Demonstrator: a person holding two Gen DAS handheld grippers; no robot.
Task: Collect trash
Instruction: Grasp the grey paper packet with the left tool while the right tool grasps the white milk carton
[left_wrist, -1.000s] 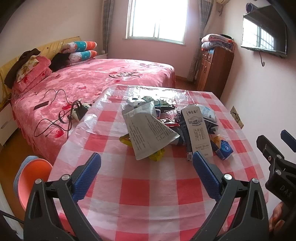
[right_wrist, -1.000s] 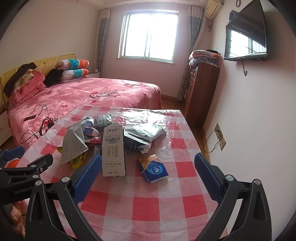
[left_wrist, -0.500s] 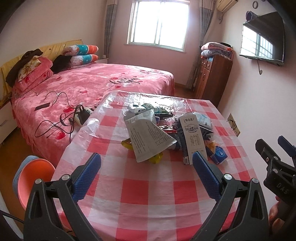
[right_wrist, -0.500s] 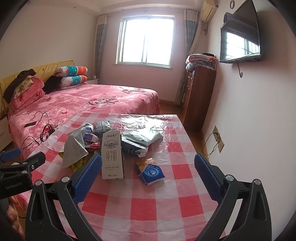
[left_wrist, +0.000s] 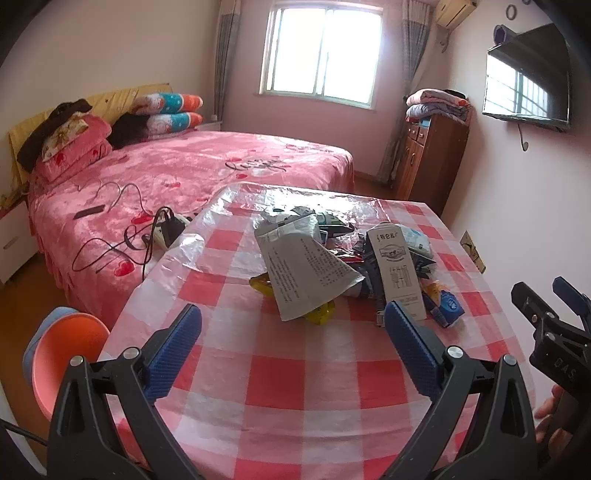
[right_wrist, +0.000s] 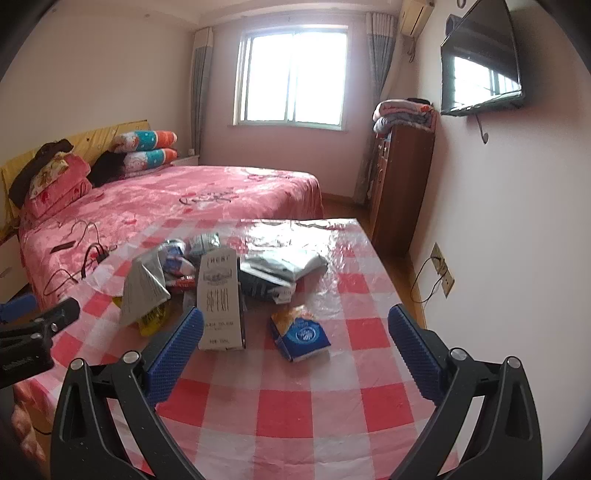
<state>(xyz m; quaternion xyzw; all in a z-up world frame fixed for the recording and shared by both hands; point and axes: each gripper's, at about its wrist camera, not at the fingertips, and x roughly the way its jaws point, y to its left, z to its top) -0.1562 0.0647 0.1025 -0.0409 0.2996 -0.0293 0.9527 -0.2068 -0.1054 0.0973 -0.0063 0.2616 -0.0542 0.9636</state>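
At twelve o'clock of the wide-spread, empty left gripper (left_wrist: 293, 334) and right gripper (right_wrist: 295, 338), a white milk carton (right_wrist: 218, 301) stands upright amid crumpled wrappers (left_wrist: 306, 273).

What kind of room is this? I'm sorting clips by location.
A home bedroom, most likely. A bed with a pink cover and stacked pillows fills the left side, a wooden dresser stands by the window, and a TV hangs on the wall. The trash pile sits on a checkered table.
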